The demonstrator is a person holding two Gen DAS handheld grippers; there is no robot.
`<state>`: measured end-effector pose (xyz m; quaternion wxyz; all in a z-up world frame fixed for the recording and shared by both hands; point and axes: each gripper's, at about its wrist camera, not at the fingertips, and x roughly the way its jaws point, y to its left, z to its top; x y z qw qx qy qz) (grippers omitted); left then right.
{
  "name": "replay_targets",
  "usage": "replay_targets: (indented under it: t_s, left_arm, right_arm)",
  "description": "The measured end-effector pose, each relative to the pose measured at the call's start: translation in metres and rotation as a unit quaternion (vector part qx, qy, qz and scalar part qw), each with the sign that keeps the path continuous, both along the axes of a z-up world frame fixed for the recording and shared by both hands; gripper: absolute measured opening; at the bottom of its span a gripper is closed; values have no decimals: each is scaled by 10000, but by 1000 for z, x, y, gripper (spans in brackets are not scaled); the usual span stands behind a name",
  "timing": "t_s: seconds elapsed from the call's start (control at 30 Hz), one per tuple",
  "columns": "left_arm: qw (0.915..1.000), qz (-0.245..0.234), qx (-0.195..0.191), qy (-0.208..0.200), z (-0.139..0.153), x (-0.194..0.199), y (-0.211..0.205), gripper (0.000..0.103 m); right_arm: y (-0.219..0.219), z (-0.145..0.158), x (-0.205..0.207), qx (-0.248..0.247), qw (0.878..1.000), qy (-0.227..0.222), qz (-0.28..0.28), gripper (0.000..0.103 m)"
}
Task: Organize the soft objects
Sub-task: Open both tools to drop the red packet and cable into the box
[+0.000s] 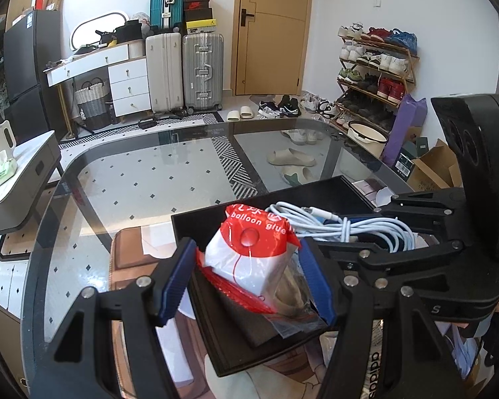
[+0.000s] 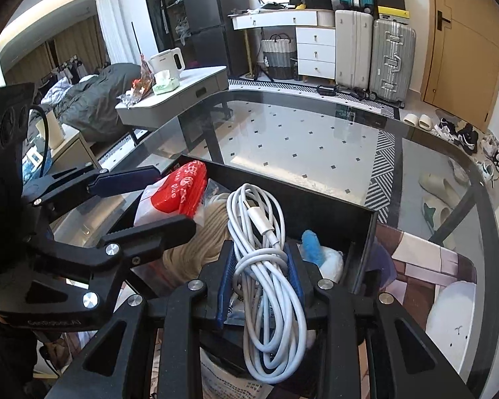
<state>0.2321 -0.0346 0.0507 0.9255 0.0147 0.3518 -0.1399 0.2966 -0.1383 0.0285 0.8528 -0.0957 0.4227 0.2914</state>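
Left wrist view: left gripper [image 1: 249, 272] sits low centre, jaws spread either side of the balloon glue packet [image 1: 249, 252] — blue pads flank it w/ slack on the left side, so released or barely touching, not clenched. Packet stands upright-ish in the near-left end of the black tray [image 1: 196, 222] on the glass worktop [image 1: 133, 186]. Right of it in frame, the white cable bundle [image 1: 332, 226] w/ the right gripper coming in from the right edge.

Right wrist view: packet [image 2: 179, 193] upper left of centre, left gripper's jaws around it; beige soft item [image 2: 196, 239] just beside; then centre frame the right gripper [image 2: 261, 276], jaws clenched on the cable bundle [image 2: 266, 252] — long axis runs straight away from the camera, along the fingers. Blue-and-white soft thing [image 2: 319, 252] lies just right of that.

Judgement: cable is already secured, so the right arm only needs a lift; left still must close.
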Motion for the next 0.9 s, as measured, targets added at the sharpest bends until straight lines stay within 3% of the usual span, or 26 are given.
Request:
replay_targets:
  t_s: [0.27, 0.5, 0.67, 0.9]
  left_arm:
    - [9999, -112, 30, -2, -2, -3, -2, 66]
    - [9998, -152, -41, -158, 8, -19, -1, 85]
    - [9994, -23, -112, -319, 19, -35, 5, 102]
    - [9995, 47, -111, -303, 23, -60, 15, 103]
  right_arm:
    - [7, -6, 3, -178, 9997, -94, 108, 31]
    - [-19, 14, -20, -3, 9987, -497, -103, 58]
    - [-51, 31, -45, 352, 9965, -616, -443, 96]
    - [-74, 38, -82, 451, 9956, -609, -551, 102]
